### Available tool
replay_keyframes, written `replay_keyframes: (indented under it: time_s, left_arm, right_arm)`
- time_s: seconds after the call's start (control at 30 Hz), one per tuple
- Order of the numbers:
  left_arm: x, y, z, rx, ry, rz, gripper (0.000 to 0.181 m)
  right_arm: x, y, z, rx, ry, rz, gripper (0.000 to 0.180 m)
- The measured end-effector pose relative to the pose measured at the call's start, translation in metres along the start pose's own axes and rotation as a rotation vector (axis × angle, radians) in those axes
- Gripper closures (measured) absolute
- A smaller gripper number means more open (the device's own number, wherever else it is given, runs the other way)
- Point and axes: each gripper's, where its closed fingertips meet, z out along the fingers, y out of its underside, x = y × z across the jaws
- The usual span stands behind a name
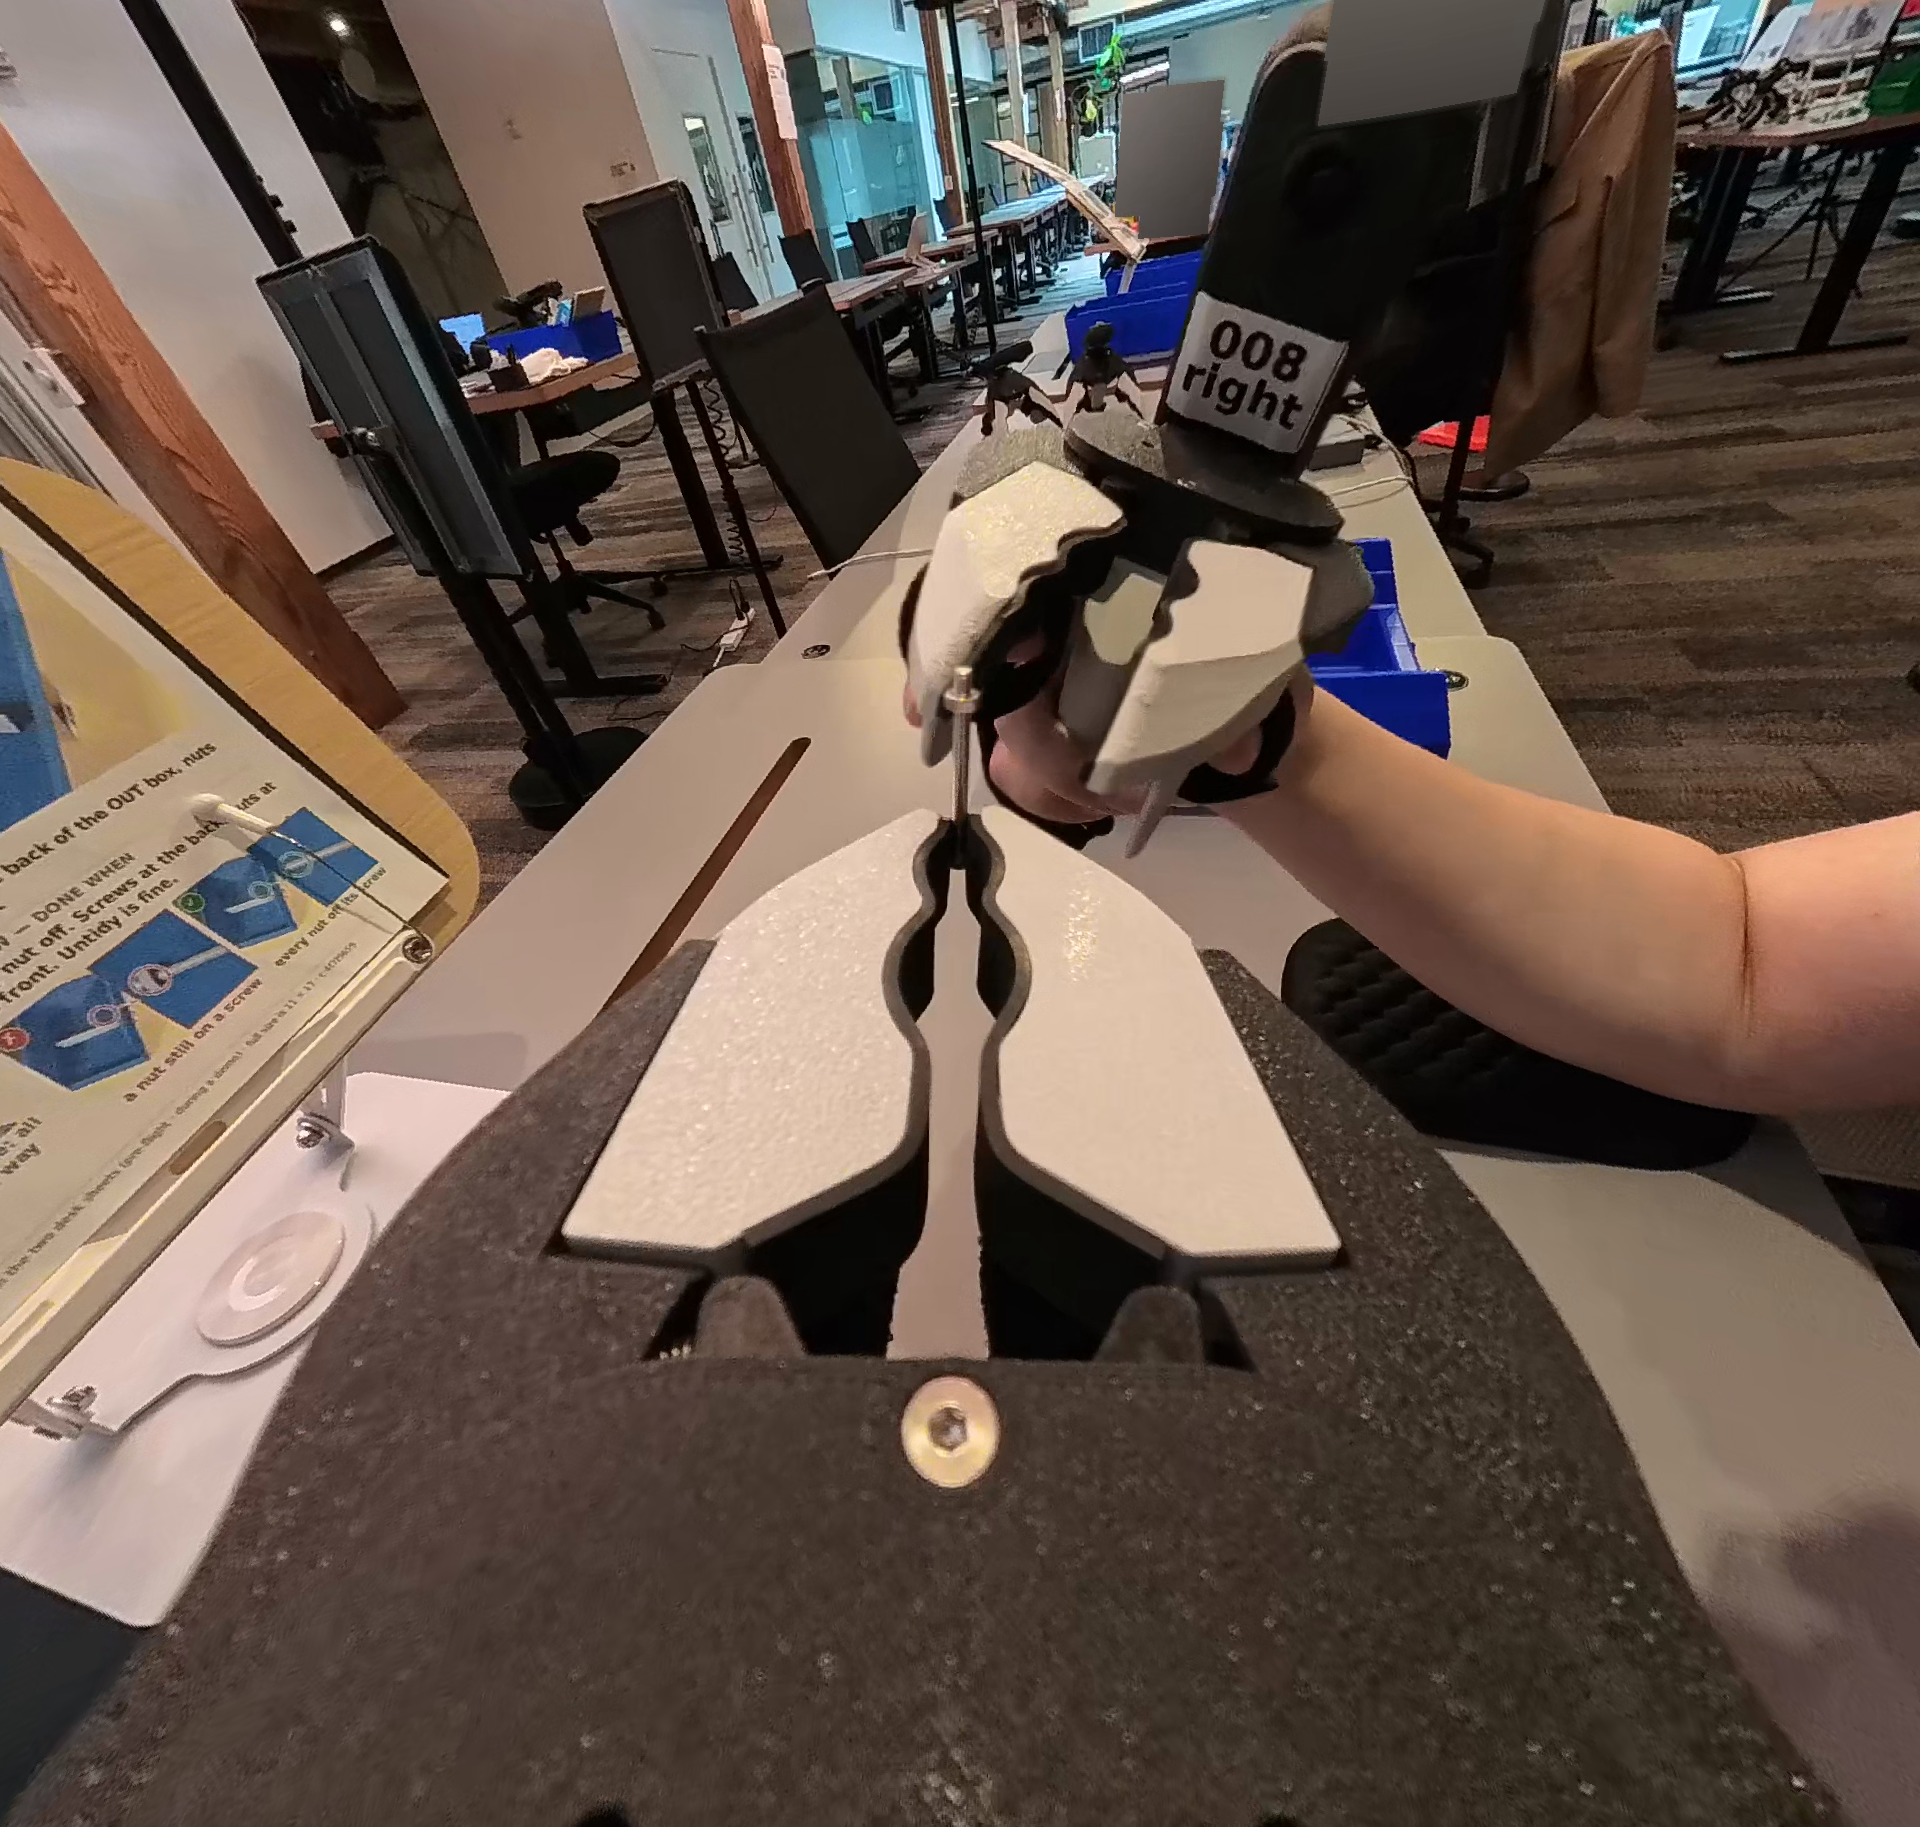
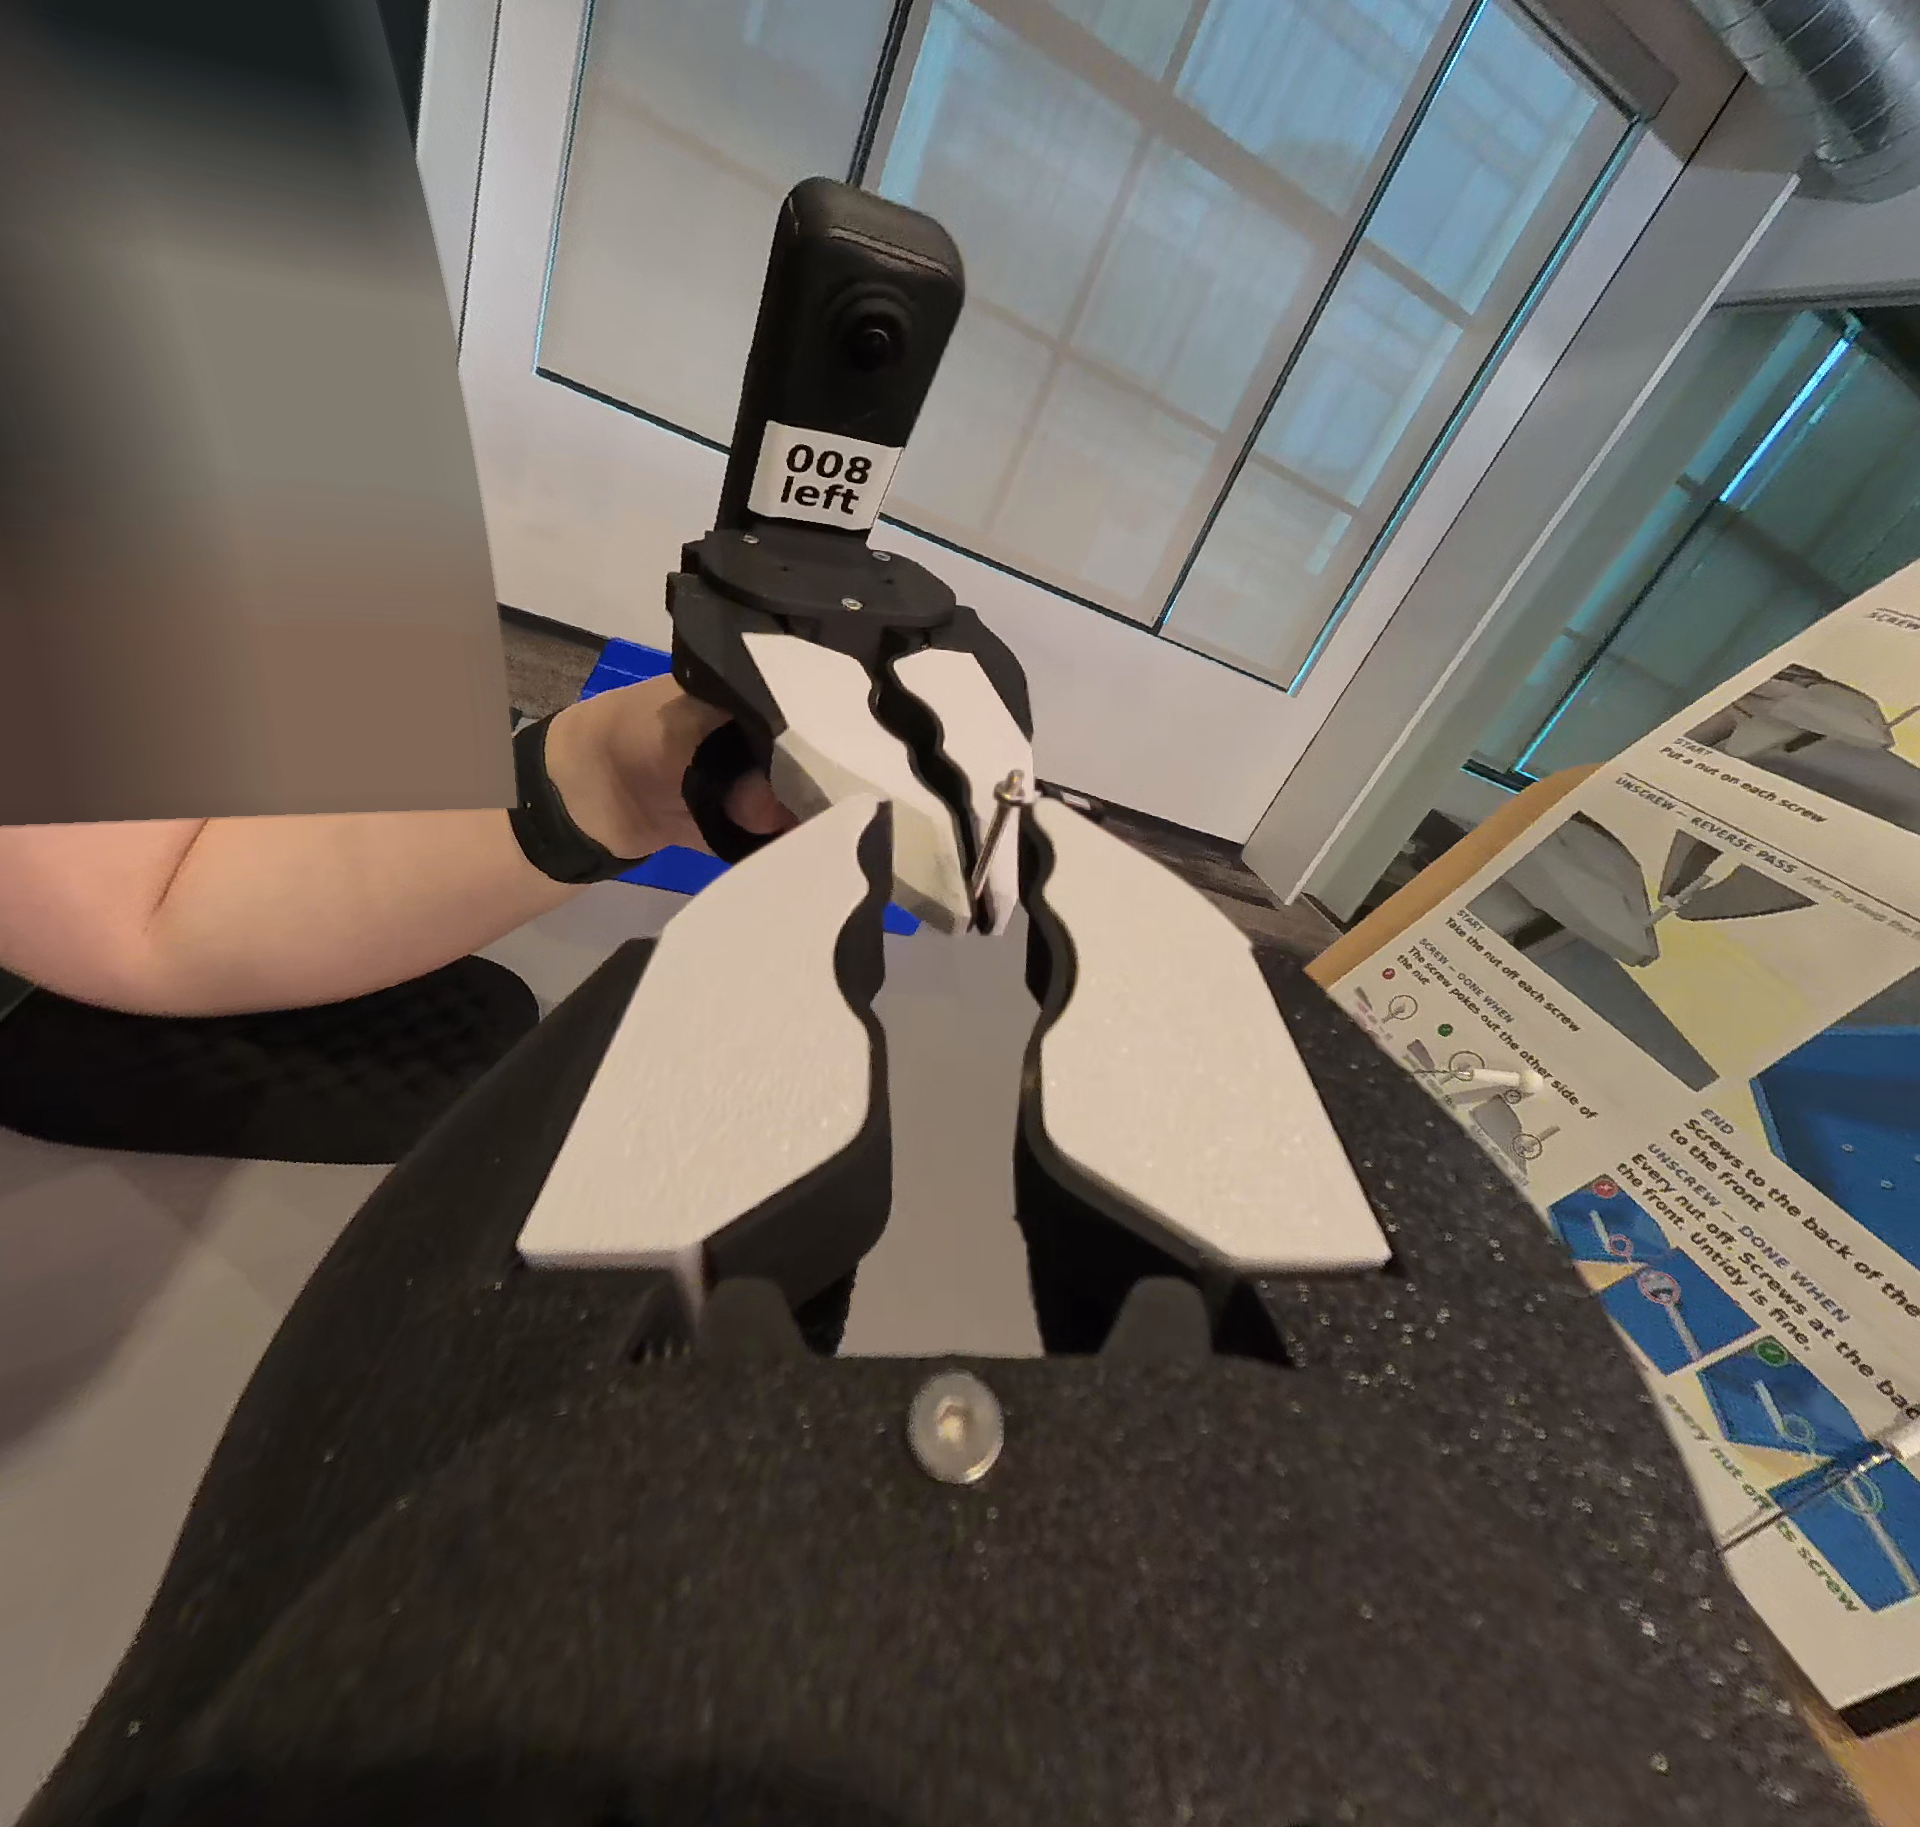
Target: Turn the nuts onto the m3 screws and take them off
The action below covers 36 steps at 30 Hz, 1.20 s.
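My left gripper is shut on the lower end of a thin m3 screw, which stands upright out of its tips. A small nut sits on the screw near its top end. My right gripper hangs open above, with one finger close beside the nut; I cannot tell whether it touches. In the right wrist view my right gripper is open around the screw and nut, and the left gripper is shut on the screw's foot.
An instruction board stands at the left of the white table and shows at the right of the right wrist view. Blue bins sit behind the right hand. A black mat lies under the forearm. Less than 4 cm separates the two grippers' tips.
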Motion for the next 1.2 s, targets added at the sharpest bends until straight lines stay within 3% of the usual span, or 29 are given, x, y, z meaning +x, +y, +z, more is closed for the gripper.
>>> replay_keyframes:
  time_s: [0.07,0.33,0.43,0.73,0.9,1.2]
  left_arm:
    - [-0.001,0.0,-0.001,0.0,0.0,-0.002,0.179]
    - [-0.001,0.003,0.001,-0.016,-0.003,0.003,0.179]
    - [-0.003,0.001,-0.001,-0.004,-0.007,-0.007,0.179]
    - [0.001,0.005,0.003,-0.024,0.004,0.004,0.179]
    - [-0.001,0.003,0.0,-0.009,0.002,-0.01,0.179]
    - [-0.002,0.004,0.001,-0.016,-0.003,-0.009,0.179]
  right_arm:
    - [0.0,-0.001,-0.003,0.008,-0.011,0.001,0.164]
    - [-0.001,0.0,0.002,-0.007,0.004,-0.011,0.152]
    - [-0.003,-0.001,-0.003,0.002,-0.017,-0.008,0.165]
    - [-0.003,0.002,0.004,-0.009,-0.005,-0.008,0.15]
    - [0.0,0.002,-0.004,-0.008,-0.007,0.008,0.16]
    - [-0.001,0.007,0.001,-0.031,-0.006,0.0,0.153]
